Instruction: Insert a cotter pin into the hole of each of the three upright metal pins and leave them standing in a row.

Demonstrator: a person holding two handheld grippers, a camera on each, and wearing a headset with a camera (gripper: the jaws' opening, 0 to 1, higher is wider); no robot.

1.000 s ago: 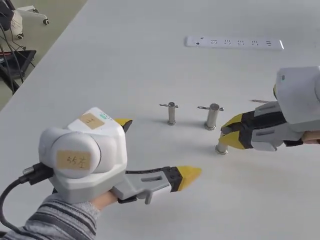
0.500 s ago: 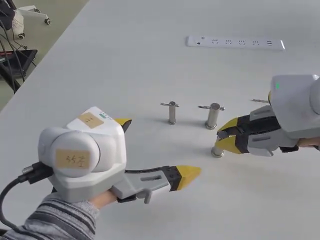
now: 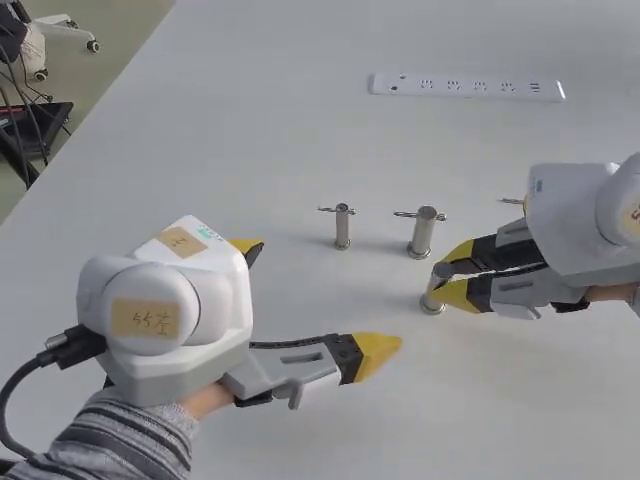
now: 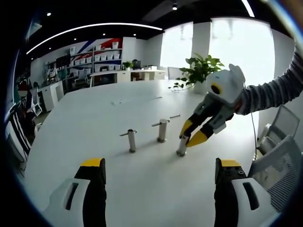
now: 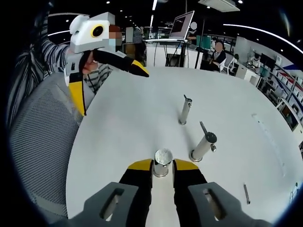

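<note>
Writing: two tan stickers (image 3: pixel 146 320) are sitting on the left gripper's (image 3: pixel 316 295) white body, each carrying handwritten marks too small to read; a scrap of another tan sticker is showing at the edge of the right gripper (image 3: pixel 450 272).
Left gripper: its jaws are spreading wide and holding nothing, hovering low over the table (image 3: pixel 260 120) well to the near left of the pins; a striped sleeve (image 3: pixel 110 440) is showing behind it.
Right gripper: its yellow-tipped jaws are pressing against both sides of the third pin (image 3: pixel 433 292) near its top.
Third pin: it is standing upright on its base, nearer the person than the other two and just out of their line; no cotter pin is showing through it.
Far pins: the left pin (image 3: pixel 343 228) and the middle pin (image 3: pixel 424 232) are standing side by side, apart from each other, each with a cotter pin (image 3: pixel 329 210) sticking out near the top.
Loose cotter pin (image 3: pixel 512 201): it is lying flat on the table beyond the right gripper, and the right gripper view is showing it as a thin rod off to the side.
Head view extras: a white power strip (image 3: pixel 467 86) is lying far across the table.
Left gripper view extras: a potted plant (image 4: pixel 201 71) is standing past the table's far end.
Right gripper view extras: a monitor (image 5: pixel 182 23) is standing behind the table.
</note>
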